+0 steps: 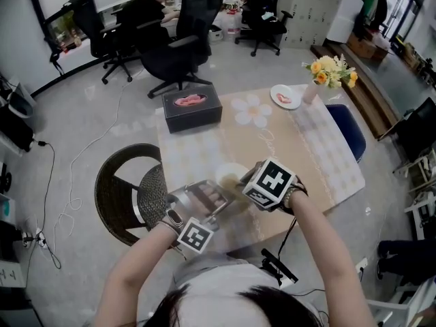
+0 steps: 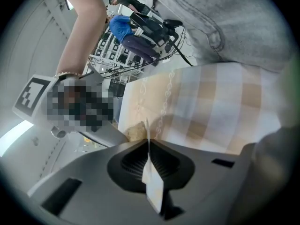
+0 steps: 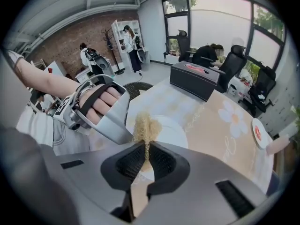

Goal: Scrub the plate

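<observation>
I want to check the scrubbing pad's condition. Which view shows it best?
The right gripper view: the tan scrubbing pad sits clamped in the right tool, in front of the white plate. The left gripper view shows only a small tan corner beside the plate's edge. In the head view the tool hides it almost entirely.

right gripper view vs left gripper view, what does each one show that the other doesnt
Only the right gripper view: the right gripper shut on the yellow scrubber, the plate seen face-on, and a black box and a small dish beyond it.
Only the left gripper view: the left gripper shut on the plate's rim, seen edge-on, and the person's grey clothing.
Both: the scrubber, the plate and the patterned tablecloth.
</observation>
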`<state>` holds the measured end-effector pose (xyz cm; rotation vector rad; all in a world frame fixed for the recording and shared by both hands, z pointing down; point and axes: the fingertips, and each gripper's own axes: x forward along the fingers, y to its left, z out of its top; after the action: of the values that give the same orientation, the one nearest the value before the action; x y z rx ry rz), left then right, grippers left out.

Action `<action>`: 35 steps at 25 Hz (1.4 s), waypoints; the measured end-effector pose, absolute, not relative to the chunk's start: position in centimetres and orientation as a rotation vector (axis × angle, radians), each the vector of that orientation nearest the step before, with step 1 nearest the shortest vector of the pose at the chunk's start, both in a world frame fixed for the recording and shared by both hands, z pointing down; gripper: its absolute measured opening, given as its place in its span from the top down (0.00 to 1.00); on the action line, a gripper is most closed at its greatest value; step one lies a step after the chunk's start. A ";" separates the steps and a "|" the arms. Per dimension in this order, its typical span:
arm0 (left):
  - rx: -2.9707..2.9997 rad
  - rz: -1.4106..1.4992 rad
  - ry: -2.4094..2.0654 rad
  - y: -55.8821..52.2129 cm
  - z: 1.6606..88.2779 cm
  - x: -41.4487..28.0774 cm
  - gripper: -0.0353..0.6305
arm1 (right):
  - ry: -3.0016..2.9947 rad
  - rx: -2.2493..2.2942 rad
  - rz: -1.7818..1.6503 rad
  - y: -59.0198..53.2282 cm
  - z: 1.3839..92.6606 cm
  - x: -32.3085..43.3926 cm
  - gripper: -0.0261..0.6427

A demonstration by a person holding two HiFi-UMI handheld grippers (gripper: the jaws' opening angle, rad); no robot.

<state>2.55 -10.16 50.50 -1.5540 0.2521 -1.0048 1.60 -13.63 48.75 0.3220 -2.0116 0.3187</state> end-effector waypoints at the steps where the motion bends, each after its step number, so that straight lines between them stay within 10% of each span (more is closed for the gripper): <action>1: -1.558 -1.008 0.252 -10.2 50.5 2.5 0.92 | -2.006 0.315 0.301 -13.7 48.8 1.5 0.91; 35: -1.577 -1.016 0.204 -9.4 51.6 2.7 0.92 | -1.809 0.379 0.281 -20.1 53.0 4.4 0.92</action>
<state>2.74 -9.41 51.61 -1.5775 0.2040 -1.0163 4.35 -20.15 52.99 0.3790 -1.8093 0.2809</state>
